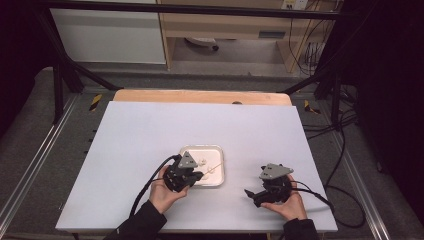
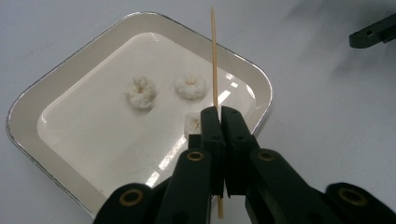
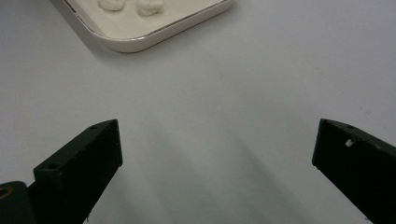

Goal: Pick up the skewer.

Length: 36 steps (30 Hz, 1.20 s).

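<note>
A white rectangular tray [image 1: 220,156] with a silver rim lies near the middle of the table. Three small white ring-shaped food pieces lie in it: one [image 2: 141,92], a second [image 2: 190,87] and a third [image 2: 192,122] partly behind my jaws. My left gripper [image 2: 219,112] is shut on a thin wooden skewer [image 2: 214,56] that points away over the tray [image 2: 28,116]. In the high view the left gripper [image 1: 199,175] hangs over the tray's near left part. My right gripper [image 3: 217,154] stands open and holds nothing, over bare table to the right of the tray [image 3: 140,42].
The table top [image 1: 150,130] is a white sheet with a wooden strip [image 1: 200,96] at its far edge. Black frame posts and cables [image 1: 340,150] run along the right side. In the left gripper view, one jaw of the other gripper [image 2: 373,31] shows at the top right.
</note>
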{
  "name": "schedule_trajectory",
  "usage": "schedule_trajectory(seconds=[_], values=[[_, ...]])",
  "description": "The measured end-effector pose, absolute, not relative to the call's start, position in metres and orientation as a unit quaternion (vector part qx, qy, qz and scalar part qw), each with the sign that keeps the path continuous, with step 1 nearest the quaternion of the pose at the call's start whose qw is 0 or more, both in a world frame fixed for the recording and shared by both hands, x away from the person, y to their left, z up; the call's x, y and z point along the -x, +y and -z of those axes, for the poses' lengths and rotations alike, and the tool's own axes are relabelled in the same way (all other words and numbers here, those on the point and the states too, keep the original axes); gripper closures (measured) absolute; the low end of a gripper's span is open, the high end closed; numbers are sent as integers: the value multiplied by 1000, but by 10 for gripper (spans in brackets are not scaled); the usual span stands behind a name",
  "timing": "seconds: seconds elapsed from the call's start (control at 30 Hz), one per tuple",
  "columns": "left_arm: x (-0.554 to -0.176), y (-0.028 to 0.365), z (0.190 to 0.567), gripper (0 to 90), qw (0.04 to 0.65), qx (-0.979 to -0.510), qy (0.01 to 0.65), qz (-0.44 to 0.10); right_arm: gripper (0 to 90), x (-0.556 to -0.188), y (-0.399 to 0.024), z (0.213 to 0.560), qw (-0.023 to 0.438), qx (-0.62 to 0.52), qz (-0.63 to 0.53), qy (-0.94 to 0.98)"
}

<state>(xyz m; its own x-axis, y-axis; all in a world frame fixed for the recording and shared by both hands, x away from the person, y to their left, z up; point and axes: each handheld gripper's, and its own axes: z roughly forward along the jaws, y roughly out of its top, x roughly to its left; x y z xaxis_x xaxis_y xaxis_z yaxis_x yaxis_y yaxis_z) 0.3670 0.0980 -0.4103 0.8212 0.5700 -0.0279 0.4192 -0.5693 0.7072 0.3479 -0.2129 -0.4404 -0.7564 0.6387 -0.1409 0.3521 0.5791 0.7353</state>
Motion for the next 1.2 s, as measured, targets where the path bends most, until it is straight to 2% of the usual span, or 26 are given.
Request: schedule_trajectory(seconds=[0.77, 1.17, 1.2], values=[[-359, 68, 394, 886, 333, -913, 214, -100, 83, -343, -177, 426, 269, -173, -299, 899], [-364, 51, 392, 886, 322, -922, 197, -89, 208, -342, -169, 424, 293, -107, -281, 908], [-365, 49, 392, 886, 321, -922, 196, -88, 242, -343, -168, 424, 295, -95, -277, 909]])
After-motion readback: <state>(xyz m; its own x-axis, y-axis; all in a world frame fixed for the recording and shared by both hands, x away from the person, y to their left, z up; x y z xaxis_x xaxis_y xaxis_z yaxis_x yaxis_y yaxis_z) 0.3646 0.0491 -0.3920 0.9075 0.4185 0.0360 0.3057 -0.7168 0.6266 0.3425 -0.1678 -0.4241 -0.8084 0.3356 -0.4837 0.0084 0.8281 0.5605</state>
